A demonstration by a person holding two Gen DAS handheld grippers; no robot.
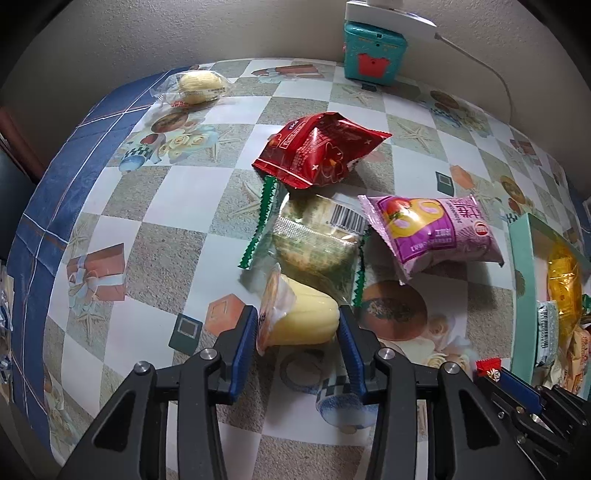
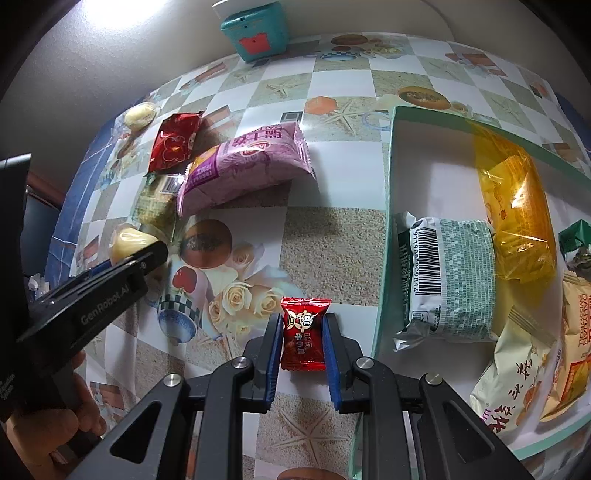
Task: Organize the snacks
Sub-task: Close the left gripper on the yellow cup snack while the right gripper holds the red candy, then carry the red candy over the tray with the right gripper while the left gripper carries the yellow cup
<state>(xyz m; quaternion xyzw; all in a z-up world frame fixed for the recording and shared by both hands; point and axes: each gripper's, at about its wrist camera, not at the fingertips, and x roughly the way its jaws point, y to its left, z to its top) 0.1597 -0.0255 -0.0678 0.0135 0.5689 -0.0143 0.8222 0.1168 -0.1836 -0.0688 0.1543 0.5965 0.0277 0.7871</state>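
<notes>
One patterned tablecloth [image 1: 177, 206], grey wall [image 1: 184, 33]

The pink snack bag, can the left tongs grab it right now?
Probably not yet. The left tongs are shut on the yellow pudding cup, so they are full. The pink snack bag lies uncovered on the table beyond, with nothing on top of it.

A home: patterned oilcloth table [image 1: 110, 206] against a plain wall [image 1: 147, 33], scattered snacks
</notes>
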